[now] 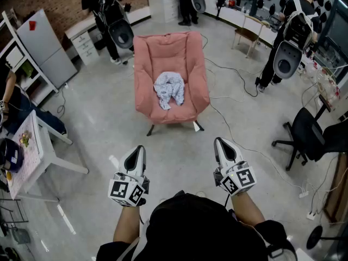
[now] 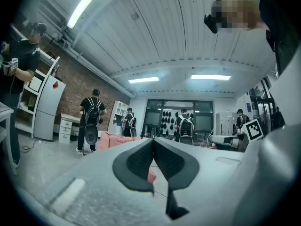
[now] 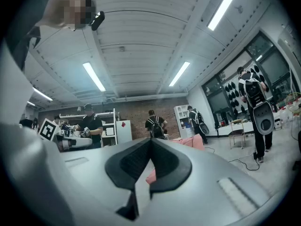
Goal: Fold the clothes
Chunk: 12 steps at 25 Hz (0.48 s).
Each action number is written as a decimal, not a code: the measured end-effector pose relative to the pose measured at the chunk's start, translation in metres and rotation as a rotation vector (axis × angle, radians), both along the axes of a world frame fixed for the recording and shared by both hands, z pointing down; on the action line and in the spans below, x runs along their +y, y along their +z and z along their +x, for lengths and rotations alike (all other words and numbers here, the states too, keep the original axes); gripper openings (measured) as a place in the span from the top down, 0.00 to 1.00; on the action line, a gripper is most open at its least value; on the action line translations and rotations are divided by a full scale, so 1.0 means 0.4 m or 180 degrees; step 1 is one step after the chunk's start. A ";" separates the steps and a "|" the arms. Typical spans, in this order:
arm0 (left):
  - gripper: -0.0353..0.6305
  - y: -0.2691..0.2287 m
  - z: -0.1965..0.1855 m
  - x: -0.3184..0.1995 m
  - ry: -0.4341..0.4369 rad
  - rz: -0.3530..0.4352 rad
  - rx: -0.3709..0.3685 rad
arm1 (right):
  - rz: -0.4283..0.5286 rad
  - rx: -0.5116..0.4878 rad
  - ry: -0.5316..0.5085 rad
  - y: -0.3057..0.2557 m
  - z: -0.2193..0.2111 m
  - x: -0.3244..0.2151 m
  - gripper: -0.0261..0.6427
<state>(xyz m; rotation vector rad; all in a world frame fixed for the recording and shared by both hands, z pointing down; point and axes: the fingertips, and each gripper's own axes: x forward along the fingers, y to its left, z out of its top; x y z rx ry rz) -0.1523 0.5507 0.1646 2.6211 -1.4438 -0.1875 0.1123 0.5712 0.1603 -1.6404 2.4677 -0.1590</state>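
Both my claws, left gripper point(image 1: 132, 170) & right gripper point(image 1: 225, 159), pinched closed, empty. Crumpled garment point(image 1: 169, 89) on pink chair point(image 1: 144, 69) ahead; I'd approach square, open wide, grab edges.

The armchair point(image 1: 171, 48) is pink. The clothes point(image 1: 169, 89) are patchy pale blue and white. The floor point(image 1: 109, 129) is grey. My left hand-held gripper point(image 1: 138, 150) and right hand-held gripper point(image 1: 220, 142) are white with black-and-white squares.

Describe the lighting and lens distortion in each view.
Head view: even, soft light, a faint shadow under the pink chair, mild bending at the edges. Left gripper view: strong fisheye, dark corners, the ceiling light tube glaring. Right gripper view: the same fisheye and dark corners.
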 end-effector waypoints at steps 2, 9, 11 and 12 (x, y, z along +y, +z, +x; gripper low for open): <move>0.94 -0.005 0.010 -0.001 0.0003 -0.0025 -0.0004 | -0.0012 0.0008 0.0002 0.001 0.006 -0.001 0.95; 0.94 0.027 0.043 0.019 0.0045 -0.0090 -0.0035 | -0.0119 -0.0019 0.0013 0.035 0.035 0.024 0.95; 0.94 0.029 0.052 0.025 0.0043 -0.0098 -0.0048 | -0.0135 -0.0016 0.0004 0.039 0.044 0.030 0.95; 0.94 0.027 0.058 0.027 0.0039 -0.0098 -0.0048 | -0.0136 -0.0016 -0.0002 0.039 0.051 0.032 0.95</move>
